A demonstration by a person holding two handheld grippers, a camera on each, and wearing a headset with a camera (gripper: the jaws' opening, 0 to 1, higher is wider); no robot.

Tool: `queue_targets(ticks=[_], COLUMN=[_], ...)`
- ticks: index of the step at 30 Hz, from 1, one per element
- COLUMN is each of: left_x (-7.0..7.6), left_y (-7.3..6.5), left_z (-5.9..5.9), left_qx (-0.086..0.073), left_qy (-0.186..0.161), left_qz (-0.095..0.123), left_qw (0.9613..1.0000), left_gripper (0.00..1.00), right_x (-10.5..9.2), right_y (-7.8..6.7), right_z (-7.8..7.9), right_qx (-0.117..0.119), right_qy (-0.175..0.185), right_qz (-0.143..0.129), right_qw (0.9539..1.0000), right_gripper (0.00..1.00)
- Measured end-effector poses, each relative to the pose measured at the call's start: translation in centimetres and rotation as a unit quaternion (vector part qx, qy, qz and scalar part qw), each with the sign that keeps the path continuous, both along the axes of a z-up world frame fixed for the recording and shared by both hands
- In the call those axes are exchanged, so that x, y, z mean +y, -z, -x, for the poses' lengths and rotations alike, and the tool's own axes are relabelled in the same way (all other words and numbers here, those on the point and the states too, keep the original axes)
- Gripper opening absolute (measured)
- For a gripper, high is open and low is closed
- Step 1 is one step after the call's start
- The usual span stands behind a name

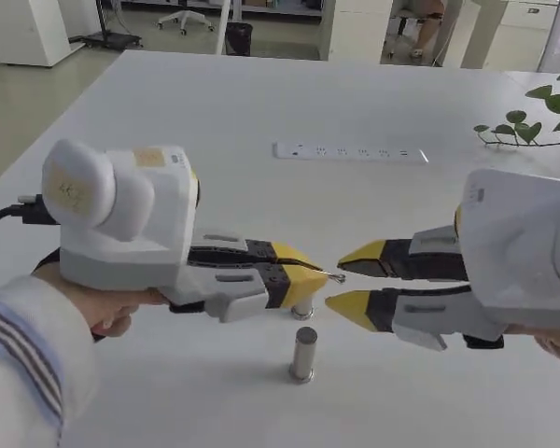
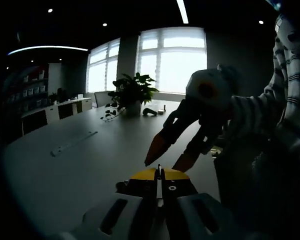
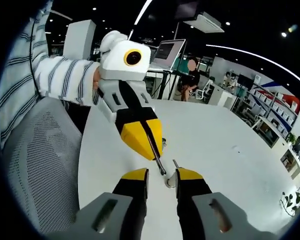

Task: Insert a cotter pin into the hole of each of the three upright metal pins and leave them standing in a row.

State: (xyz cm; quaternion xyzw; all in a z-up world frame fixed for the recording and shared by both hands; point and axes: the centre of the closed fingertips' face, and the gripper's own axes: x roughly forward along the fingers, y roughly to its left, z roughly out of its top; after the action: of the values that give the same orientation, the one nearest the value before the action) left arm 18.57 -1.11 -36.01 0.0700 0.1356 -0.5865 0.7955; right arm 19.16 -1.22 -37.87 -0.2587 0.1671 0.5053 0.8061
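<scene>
Left tool [image 1: 310,278] is clamped on the cotter pin [image 1: 334,275], held just above two upright metal pins [image 1: 303,355] on the worktop [image 1: 261,103]. The right tool [image 1: 336,283] is held with jaws parted beside its tip. The cotter pin should be levelled and lined up with a hole before being pushed.

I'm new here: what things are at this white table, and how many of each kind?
Grippers: 2 (left gripper, right gripper)
Upright metal pins: 2 (near pin, far pin, partly hidden)
Cotter pin: 1
Power strip: 1
Plant: 1
Total: 7
</scene>
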Motion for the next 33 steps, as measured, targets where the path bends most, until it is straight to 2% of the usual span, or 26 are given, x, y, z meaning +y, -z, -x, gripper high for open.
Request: queue_targets(ticks=[4, 6, 9, 12, 17, 23, 27, 31, 33], left_x=[-0.1, -0.1, -0.1, -0.1, -0.2, 0.0, -0.1, -0.3, -0.2], left_y=[0.1, 0.3, 0.4, 0.3, 0.0, 0.4, 0.2, 0.5, 0.8], left_z=[0.3, 0.3, 0.5, 0.7, 1.0, 1.2, 1.4, 1.6, 1.6], left_qx=[-0.004, 0.002, 0.000, -0.009, -0.015, -0.031, -0.032, -0.037, -0.033], left_qy=[0.011, 0.012, 0.017, 0.025, 0.035, 0.046, 0.047, 0.054, 0.052], left_qz=[-0.004, -0.006, -0.010, -0.013, -0.009, -0.025, -0.019, -0.030, -0.035], left_qw=[0.9999, 0.9999, 0.9998, 0.9996, 0.9992, 0.9981, 0.9982, 0.9974, 0.9975], left_gripper=[0.00, 0.00, 0.00, 0.00, 0.00, 0.00, 0.00, 0.00, 0.00], right_x=[0.0, 0.0, 0.1, 0.2, 0.3, 0.3, 0.2, 0.0, -0.1], right_y=[0.5, 0.7, 0.5, 0.3, 0.4, 0.5, 0.2, 0.1, 0.1], right_z=[0.2, 0.2, 0.3, 0.5, 1.1, 1.4, 1.5, 1.7, 1.8], right_qx=[0.012, 0.016, 0.018, 0.018, 0.026, 0.026, 0.026, 0.029, 0.032], right_qy=[0.002, 0.004, 0.003, 0.000, -0.012, -0.021, -0.027, -0.033, -0.035], right_qz=[0.000, -0.002, -0.012, -0.019, -0.021, -0.019, -0.020, -0.016, -0.017], right_qw=[0.9999, 0.9999, 0.9998, 0.9997, 0.9994, 0.9993, 0.9991, 0.9989, 0.9987], right_gripper=[0.16, 0.12, 0.11, 0.09, 0.00, 0.00, 0.00, 0.00, 0.00])
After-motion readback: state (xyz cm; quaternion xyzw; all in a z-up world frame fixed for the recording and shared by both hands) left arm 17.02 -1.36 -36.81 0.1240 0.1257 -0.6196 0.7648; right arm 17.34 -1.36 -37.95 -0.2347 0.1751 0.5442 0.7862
